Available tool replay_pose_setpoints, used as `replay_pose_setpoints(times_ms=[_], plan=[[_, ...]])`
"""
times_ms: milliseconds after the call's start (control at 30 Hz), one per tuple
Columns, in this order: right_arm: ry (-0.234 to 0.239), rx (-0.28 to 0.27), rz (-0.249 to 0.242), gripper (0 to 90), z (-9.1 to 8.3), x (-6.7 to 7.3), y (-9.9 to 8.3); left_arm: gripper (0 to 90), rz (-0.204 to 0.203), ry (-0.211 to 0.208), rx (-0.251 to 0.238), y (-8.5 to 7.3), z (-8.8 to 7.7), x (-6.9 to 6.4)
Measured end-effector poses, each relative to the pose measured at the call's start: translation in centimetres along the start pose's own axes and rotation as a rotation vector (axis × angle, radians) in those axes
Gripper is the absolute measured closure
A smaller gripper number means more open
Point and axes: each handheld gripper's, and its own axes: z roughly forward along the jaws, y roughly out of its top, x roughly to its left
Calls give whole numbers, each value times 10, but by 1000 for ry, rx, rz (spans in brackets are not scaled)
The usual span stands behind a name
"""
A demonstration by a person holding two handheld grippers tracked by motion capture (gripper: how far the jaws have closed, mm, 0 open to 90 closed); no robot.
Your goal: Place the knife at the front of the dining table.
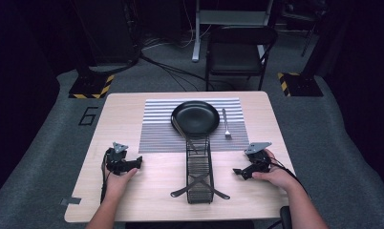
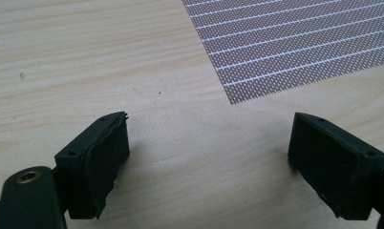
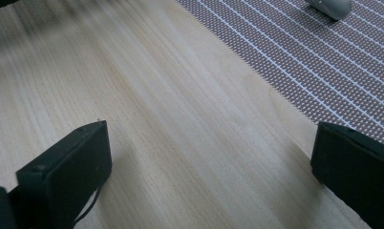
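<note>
Currently both claws spread and empty, left claw [image 1: 138, 162] at 8 o'clock on desk [image 1: 133, 114], right claw [image 1: 237, 171] at 4 o'clock, wire rack [image 1: 199, 174] between, black plate [image 1: 196, 118] on striped mat [image 1: 156, 133] at 12.

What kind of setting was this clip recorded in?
Likely a lab or studio data-collection rig, not a home: a wooden table on grey carpet, hazard-striped stand bases, loose floor cables, and a folding chair behind it.

Overhead light is washing the bench [image 1: 133, 119] bright while the room behind is sinking into darkness. Soft shadows are pooling beside the fingers [image 2: 97, 162]. The right gripper view is smearing at its top-left corner.
</note>
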Motion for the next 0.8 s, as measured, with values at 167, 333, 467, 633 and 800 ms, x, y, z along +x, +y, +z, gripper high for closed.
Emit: replay_pose_setpoints(times_ms=[167, 333, 467, 633, 800], plan=[[0, 0, 0, 0, 0, 0, 0, 142, -2, -7, -6, 0, 1, 0], [0, 0, 0, 0, 0, 0, 0, 141, 0, -7, -6, 0, 1, 0], [0, 0, 0, 0, 0, 0, 0, 141, -1, -7, -1, 0, 0, 0], [0, 0, 0, 0, 0, 0, 0, 142, -5, -1, -8, 0, 1, 0], [0, 0, 0, 0, 0, 0, 0, 150, -5, 0, -10, 0, 1, 0]])
